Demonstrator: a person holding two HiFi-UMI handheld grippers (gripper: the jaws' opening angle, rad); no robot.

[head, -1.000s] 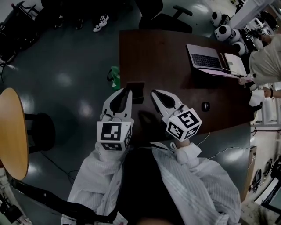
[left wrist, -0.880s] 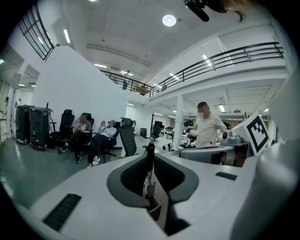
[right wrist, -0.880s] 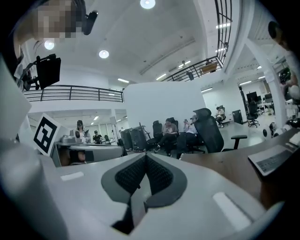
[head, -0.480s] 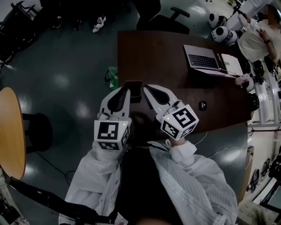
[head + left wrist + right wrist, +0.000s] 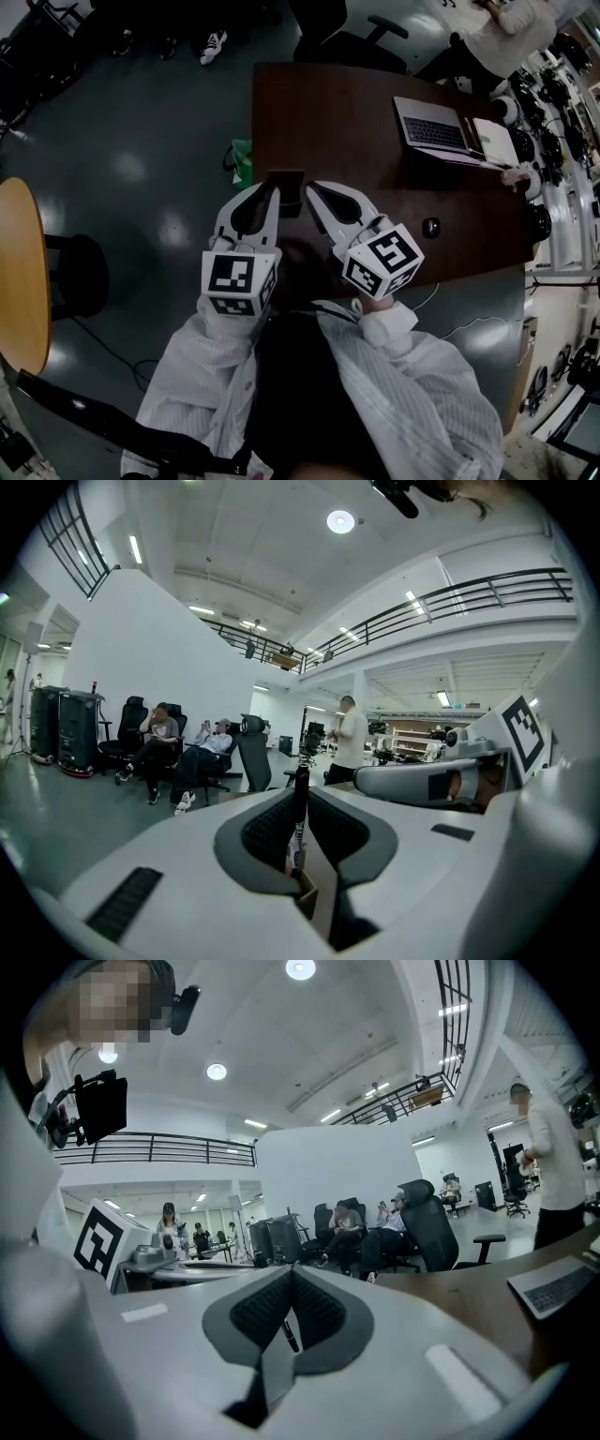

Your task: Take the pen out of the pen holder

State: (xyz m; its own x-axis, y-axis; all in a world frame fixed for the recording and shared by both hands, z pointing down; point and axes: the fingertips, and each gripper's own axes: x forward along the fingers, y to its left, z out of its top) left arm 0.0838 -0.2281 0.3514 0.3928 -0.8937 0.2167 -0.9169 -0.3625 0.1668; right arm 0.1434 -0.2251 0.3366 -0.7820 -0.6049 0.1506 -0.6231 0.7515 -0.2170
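Left gripper view: the white left gripper (image 5: 301, 797) clamps its jaws on the thin black pen (image 5: 297, 832), which stands upright above the brown box-shaped pen holder (image 5: 307, 894). Just beside the holder, the white right gripper (image 5: 292, 1274) has its jaws pressed together, visibly gripping nothing. Beyond the holder stretches the dark wooden table (image 5: 356, 131).

Dark table (image 5: 347, 112) with open laptop (image 5: 433, 131), notebook (image 5: 495, 141) just beside it, mouse (image 5: 430, 226) nearer. Office chair (image 5: 347, 37) at far end. Green bag (image 5: 244, 161) by table's left edge. Round wooden table (image 5: 21, 272) far left.
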